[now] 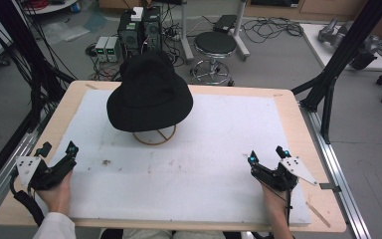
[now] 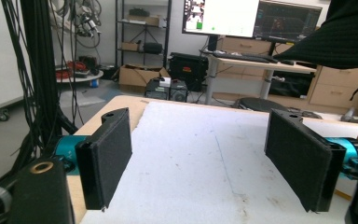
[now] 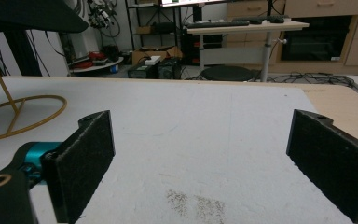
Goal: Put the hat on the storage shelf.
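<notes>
A black brimmed hat (image 1: 149, 93) hangs on a gold wire stand (image 1: 155, 136) at the back middle of the white mat (image 1: 189, 164). Its brim (image 2: 340, 37) fills the upper right of the left gripper view, and the stand's ring base (image 3: 25, 115) lies at the left of the right gripper view. My left gripper (image 1: 58, 149) rests open near the mat's front left corner, nothing between its pads (image 2: 106, 156). Over at the front right, my right gripper (image 1: 267, 155) is open too, its pads (image 3: 81, 163) empty.
The mat covers a wooden table (image 1: 291, 107) with bare edges. A small dark stain (image 1: 106, 162) marks the mat near the left gripper. Black frame posts (image 1: 335, 64) rise at both sides. A stool (image 1: 215, 47) and computer boxes (image 1: 139, 32) sit on the floor beyond.
</notes>
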`<move>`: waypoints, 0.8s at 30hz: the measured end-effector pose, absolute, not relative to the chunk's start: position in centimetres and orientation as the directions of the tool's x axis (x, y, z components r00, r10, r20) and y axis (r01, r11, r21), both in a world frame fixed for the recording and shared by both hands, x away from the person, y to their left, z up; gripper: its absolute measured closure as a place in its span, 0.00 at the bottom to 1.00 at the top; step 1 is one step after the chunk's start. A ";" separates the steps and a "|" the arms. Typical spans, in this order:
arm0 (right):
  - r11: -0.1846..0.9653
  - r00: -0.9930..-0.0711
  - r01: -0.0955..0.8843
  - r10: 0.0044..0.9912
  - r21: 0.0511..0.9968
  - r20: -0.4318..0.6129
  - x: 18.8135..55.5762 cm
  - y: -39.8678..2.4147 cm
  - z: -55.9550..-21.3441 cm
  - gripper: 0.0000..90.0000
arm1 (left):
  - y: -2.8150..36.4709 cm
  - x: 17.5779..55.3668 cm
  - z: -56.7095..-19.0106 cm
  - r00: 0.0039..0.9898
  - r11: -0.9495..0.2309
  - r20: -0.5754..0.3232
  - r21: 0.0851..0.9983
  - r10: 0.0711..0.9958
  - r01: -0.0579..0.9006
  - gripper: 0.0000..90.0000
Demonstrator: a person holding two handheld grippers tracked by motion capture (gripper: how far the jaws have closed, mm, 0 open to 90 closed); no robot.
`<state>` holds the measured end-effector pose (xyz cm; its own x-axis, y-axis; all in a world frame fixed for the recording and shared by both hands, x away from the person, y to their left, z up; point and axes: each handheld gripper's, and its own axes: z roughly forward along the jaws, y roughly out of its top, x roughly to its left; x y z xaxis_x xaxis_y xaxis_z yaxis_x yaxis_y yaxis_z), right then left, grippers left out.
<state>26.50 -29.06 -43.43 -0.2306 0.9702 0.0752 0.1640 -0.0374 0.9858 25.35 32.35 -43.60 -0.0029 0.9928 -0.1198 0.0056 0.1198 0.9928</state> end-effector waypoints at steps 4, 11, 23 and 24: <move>-0.035 -0.230 0.165 0.970 0.986 0.073 26.5 -29.1 -43.5 0.08 | 32.5 25.4 -43.7 0.000 0.131 -0.131 0.991 0.991 0.012 0.26; -0.040 -0.230 0.165 0.970 0.986 0.078 26.5 -29.1 -43.5 0.07 | 32.7 25.5 -43.8 0.005 0.153 -0.154 0.988 0.988 0.024 0.26; -0.048 -0.235 0.173 0.968 0.984 0.088 26.5 -29.2 -43.5 0.07 | 32.8 25.6 -43.9 0.014 0.173 -0.174 0.984 0.985 0.038 0.27; -0.045 -0.237 0.171 0.968 0.984 0.086 26.6 -29.2 -43.5 0.07 | 32.7 25.6 -43.9 0.014 0.170 -0.171 0.985 0.985 0.037 0.27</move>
